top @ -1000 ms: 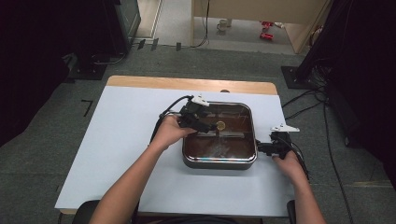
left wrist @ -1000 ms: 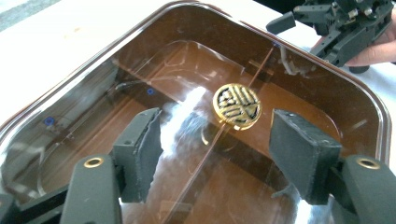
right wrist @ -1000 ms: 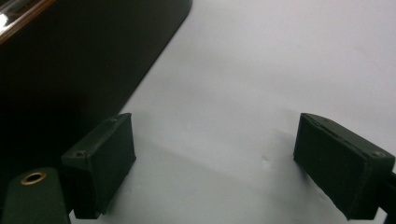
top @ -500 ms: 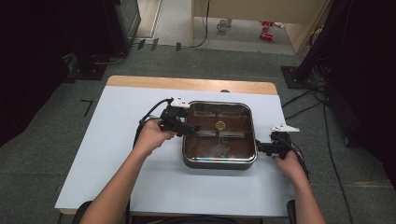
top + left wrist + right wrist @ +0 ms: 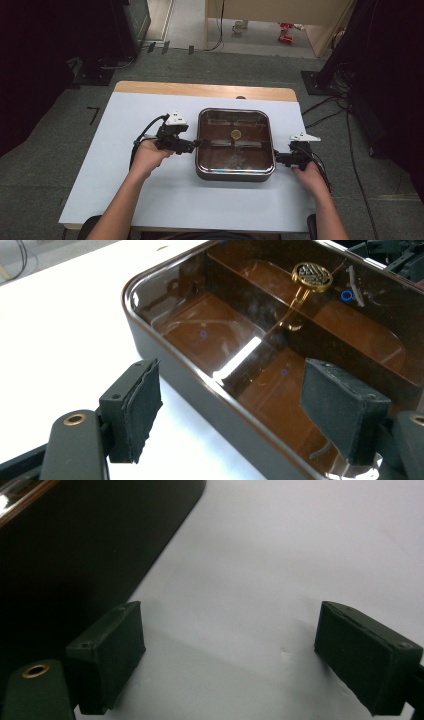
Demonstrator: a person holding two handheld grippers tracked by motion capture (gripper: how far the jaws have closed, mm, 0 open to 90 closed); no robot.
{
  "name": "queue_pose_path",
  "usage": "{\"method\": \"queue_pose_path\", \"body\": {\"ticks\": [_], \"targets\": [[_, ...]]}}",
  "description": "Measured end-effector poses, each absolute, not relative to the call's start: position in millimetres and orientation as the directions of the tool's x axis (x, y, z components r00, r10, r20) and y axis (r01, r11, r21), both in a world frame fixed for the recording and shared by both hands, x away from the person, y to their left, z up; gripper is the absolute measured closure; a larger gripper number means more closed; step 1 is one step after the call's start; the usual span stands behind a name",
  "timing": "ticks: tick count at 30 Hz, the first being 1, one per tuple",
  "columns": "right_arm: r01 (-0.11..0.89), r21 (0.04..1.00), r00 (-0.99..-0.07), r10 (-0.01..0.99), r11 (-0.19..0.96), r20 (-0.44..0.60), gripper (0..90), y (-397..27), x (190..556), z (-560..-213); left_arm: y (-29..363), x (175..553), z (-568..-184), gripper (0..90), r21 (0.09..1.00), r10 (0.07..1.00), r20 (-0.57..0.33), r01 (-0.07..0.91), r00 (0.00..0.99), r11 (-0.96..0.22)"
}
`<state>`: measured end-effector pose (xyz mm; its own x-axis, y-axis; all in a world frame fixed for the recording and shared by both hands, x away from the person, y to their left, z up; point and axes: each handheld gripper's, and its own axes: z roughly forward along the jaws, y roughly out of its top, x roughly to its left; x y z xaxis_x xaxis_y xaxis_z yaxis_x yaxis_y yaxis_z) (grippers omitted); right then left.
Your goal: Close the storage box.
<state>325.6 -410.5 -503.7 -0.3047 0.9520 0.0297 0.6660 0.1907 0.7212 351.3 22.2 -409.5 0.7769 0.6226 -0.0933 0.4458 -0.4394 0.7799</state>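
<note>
A square dark pan holds brown liquid, a divider and a round gold disc. My left gripper is at the pan's left rim. In the left gripper view the left gripper straddles the pan's rim, one pad over the table and one over the liquid, touching nothing. Its jaws have just been opening. The gold disc lies farther in. My right gripper waits at the pan's right side. In the right gripper view the right gripper is open over bare table, beside the pan's dark wall.
The pan sits right of centre on a white-covered table with a wooden far edge. There is free white surface left of the pan and in front of it. Cables lie on the floor to the right.
My left hand has drawn back leftward from over the pan's inside to its left rim, with the jaws wider apart. The right hand and the pan have stayed put.
</note>
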Motion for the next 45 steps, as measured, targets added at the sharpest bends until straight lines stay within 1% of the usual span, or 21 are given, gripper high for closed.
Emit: {"method": "queue_pose_path", "body": {"ticks": [3, 14, 22, 25, 28, 32, 35, 36, 39, 42, 45], "targets": [[0.666, 0.721, -0.305, 0.952, 0.191, 0.03, 12.1, -410.5, 325.6, -503.7, 29.8, 347.2, -416.0, 24.1, 0.779, 0.636, -0.075, 0.444, 0.768, -0.444], [0.666, 0.721, -0.305, 0.952, 0.191, 0.03, 12.1, -410.5, 325.6, -503.7, 54.7, 333.3, -437.6, 23.9, 0.769, 0.685, -0.063, 0.473, 0.726, -0.43], [0.666, 0.722, -0.305, 0.952, 0.191, 0.029, 12.1, -410.5, 325.6, -503.7, 62.7, 326.0, -456.2, 23.3, 0.758, 0.696, -0.042, 0.477, 0.717, -0.445], [0.665, 0.722, -0.305, 0.952, 0.191, 0.029, 12.1, -410.5, 325.6, -503.7, 64.8, 323.2, -461.4, 21.8, 0.76, 0.703, -0.042, 0.479, 0.71, -0.439], [0.665, 0.722, -0.304, 0.952, 0.19, 0.03, 12.1, -410.4, 325.6, -503.7, 66.3, 321.6, -465.8, 21.8, 0.75, 0.708, -0.04, 0.489, 0.706, -0.446], [0.666, 0.721, -0.305, 0.952, 0.191, 0.03, 12.1, -410.4, 325.6, -503.7, 67.3, 321.2, -480.7, 22.1, 0.71, 0.723, -0.058, 0.537, 0.688, -0.454], [0.666, 0.721, -0.305, 0.952, 0.191, 0.029, 12.1, -410.4, 325.6, -503.7, 67.2, 322.8, -489.9, 24.1, 0.685, 0.708, -0.06, 0.545, 0.703, -0.483], [0.666, 0.722, -0.305, 0.952, 0.191, 0.03, 12.1, -410.4, 325.6, -503.7, 67.7, 322.6, -490.5, 24.1, 0.69, 0.701, -0.049, 0.531, 0.712, -0.491], [0.666, 0.722, -0.304, 0.952, 0.19, 0.03, 12.1, -410.4, 325.7, -503.7, 65.9, 320.2, -492.6, 21.3, 0.701, 0.711, -0.052, 0.533, 0.701, -0.474], [0.666, 0.721, -0.305, 0.952, 0.191, 0.029, 12.1, -410.4, 325.6, -503.7, 64.1, 312.6, -498.9, 18.5, 0.734, 0.709, 0.006, 0.479, 0.705, -0.482], [0.666, 0.721, -0.305, 0.952, 0.19, 0.03, 12.1, -410.4, 325.6, -503.7, 64.6, 313.2, -498.8, 18.6, 0.732, 0.711, -0.003, 0.486, 0.703, -0.478]]}}
